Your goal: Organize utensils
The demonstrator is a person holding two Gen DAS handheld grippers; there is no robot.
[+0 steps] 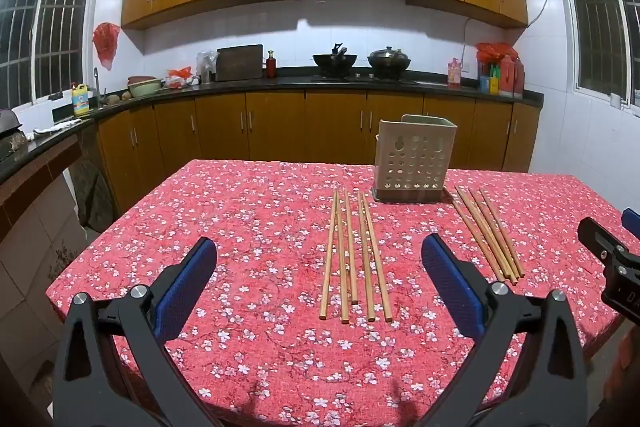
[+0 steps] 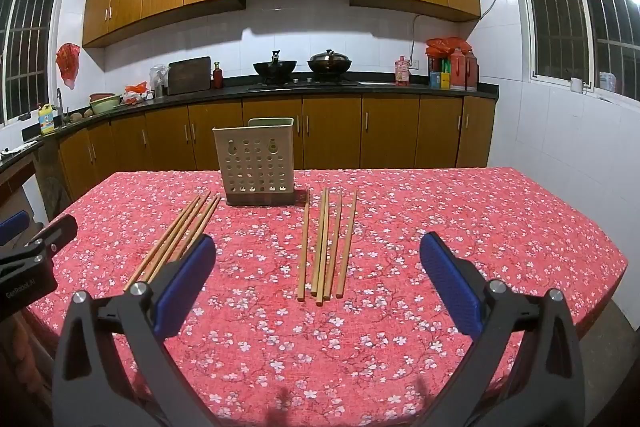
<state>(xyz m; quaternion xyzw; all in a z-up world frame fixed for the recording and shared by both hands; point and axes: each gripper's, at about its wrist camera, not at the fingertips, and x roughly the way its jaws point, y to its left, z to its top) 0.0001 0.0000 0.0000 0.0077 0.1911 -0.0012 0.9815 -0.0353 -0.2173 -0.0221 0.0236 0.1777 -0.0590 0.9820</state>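
Two groups of several wooden chopsticks lie on a table with a red flowered cloth (image 1: 240,211). The left group (image 1: 354,255) lies lengthwise ahead of my left gripper (image 1: 320,243), which hovers open and empty over the near table. The right group (image 1: 488,235) lies beside it. A beige perforated utensil holder (image 1: 414,159) stands upright behind both groups. In the right wrist view my right gripper (image 2: 318,241) is open and empty, with the right group (image 2: 326,243) ahead of it. The left group (image 2: 180,235) and the holder (image 2: 258,159) lie further left. Each gripper shows at the other view's edge (image 1: 616,227) (image 2: 36,227).
Behind the table runs a dark kitchen counter (image 2: 400,87) with wooden cabinets, two woks (image 2: 276,67), bottles and a cutting board. The table's left edge (image 1: 80,267) drops to a tiled floor. Its right edge (image 2: 600,287) ends near a white tiled wall.
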